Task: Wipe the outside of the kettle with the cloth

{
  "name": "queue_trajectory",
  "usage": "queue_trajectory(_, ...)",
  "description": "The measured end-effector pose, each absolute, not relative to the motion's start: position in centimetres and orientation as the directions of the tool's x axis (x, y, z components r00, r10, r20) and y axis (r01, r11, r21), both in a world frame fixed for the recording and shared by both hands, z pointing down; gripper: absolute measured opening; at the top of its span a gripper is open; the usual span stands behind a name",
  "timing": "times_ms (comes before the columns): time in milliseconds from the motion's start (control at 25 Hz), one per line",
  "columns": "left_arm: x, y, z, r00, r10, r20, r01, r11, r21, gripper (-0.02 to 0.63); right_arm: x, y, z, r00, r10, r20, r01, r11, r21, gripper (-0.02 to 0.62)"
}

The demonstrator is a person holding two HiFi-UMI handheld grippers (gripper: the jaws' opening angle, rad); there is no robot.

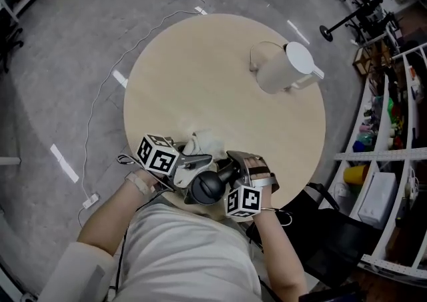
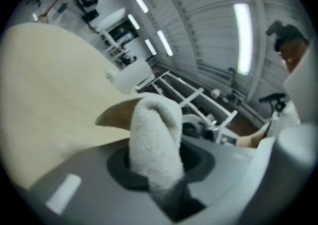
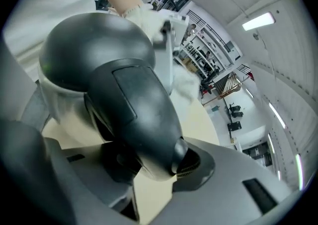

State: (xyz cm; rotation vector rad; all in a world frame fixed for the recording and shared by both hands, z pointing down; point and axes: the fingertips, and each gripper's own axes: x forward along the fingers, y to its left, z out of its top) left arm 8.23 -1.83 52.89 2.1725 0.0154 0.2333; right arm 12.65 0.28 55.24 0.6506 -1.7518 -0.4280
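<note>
One kettle (image 1: 283, 67): white, lidded, handled, upright on the far right of one round table (image 1: 200, 81). One fluffy white cloth (image 2: 154, 139), folded, clamped in the left gripper (image 2: 160, 169) above the near edge. Right gripper (image 3: 166, 172) clenched tight, just beside.

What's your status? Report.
Left claw shut on white fluffy cloth. Right claw shut. White plastic kettle upright across round beige table, untouched. Nothing between.
</note>
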Motion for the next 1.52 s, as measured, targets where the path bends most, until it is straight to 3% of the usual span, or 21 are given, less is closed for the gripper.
queue_trajectory(120,8.2,-2.6,60.7,0.934,0.175,0.311,-0.209,-0.437,0.875,0.117,11.9,0.5,55.4,-0.206,-0.61,0.765,-0.164,0.792,0.588,0.15)
queue_trajectory(240,9.6,-0.7,54.7,0.936,0.314,0.162,0.021,-0.507,0.862,0.115,11.4,0.7,55.4,-0.206,-0.601,0.773,-0.134,0.799,0.586,0.15)
queue_trajectory(320,11.0,0.1,51.7,0.915,0.378,0.143,0.11,-0.574,0.811,0.118,11.4,0.6,55.2,-0.224,-0.607,0.762,-0.133,0.794,0.593,0.15)
queue_trajectory(520,10.6,1.2,62.9,0.805,0.411,0.427,-0.2,-0.49,0.848,0.117,9.2,2.5,55.2,-0.322,-0.552,0.769,0.004,0.812,0.584,0.15)
queue_trajectory(560,10.3,1.7,62.4,0.816,0.414,0.403,-0.175,-0.487,0.856,0.116,9.0,2.8,55.3,-0.319,-0.544,0.776,0.018,0.815,0.579,0.15)
queue_trajectory(640,9.7,2.1,56.8,0.892,0.395,0.22,-0.001,-0.485,0.874,0.116,9.3,2.8,55.5,-0.3,-0.552,0.778,-0.031,0.821,0.57,0.15)
queue_trajectory(720,8.6,1.7,51.8,0.938,0.336,0.083,0.105,-0.505,0.857,0.117,10.4,2.2,55.5,-0.277,-0.578,0.768,-0.128,0.814,0.566,0.15)
queue_trajectory(760,7.9,1.0,52.0,0.957,0.279,0.085,0.072,-0.507,0.859,0.117,10.9,1.9,55.6,-0.263,-0.591,0.763,-0.169,0.807,0.566,0.15)
queue_trajectory(920,3.7,-0.9,63.4,0.946,0.021,0.324,-0.304,-0.291,0.907,0.117,11.3,2.0,55.6,-0.198,-0.623,0.757,-0.213,0.781,0.587,0.15)
queue_trajectory(1000,1.5,-0.3,64.4,0.936,-0.069,0.346,-0.353,-0.214,0.911,0.114,11.0,2.3,55.4,-0.175,-0.63,0.757,-0.215,0.774,0.595,0.152)
queue_trajectory(1120,0.3,-0.2,55.5,0.969,-0.231,0.089,-0.158,-0.298,0.941,0.115,11.9,2.1,55.5,-0.117,-0.639,0.761,-0.332,0.747,0.576,0.152)
queue_trajectory(1200,0.3,-1.4,51.6,0.944,-0.329,0.019,-0.172,-0.443,0.88,0.117,12.9,1.1,55.6,-0.053,-0.651,0.757,-0.422,0.702,0.574,0.151)
queue_trajectory(1280,-0.3,-3.1,53.9,0.894,-0.44,0.078,-0.283,-0.422,0.861,0.118,13.6,0.0,55.6,0.014,-0.657,0.754,-0.451,0.668,0.591,0.15)
queue_trajectory(1400,-2.5,-4.0,61.3,0.82,-0.502,0.274,-0.409,-0.179,0.895,0.114,14.4,-1.2,55.5,0.072,-0.655,0.752,-0.483,0.637,0.601,0.15)
queue_trajectory(1440,-3.1,-3.6,61.6,0.805,-0.506,0.31,-0.441,-0.161,0.883,0.114,14.7,-1.7,55.5,0.089,-0.655,0.751,-0.506,0.62,0.6,0.15)
queue_trajectory(1520,-3.7,-3.1,58.1,0.787,-0.56,0.259,-0.434,-0.205,0.877,0.113,15.2,-2.6,55.5,0.13,-0.644,0.754,-0.572,0.573,0.587,0.15)
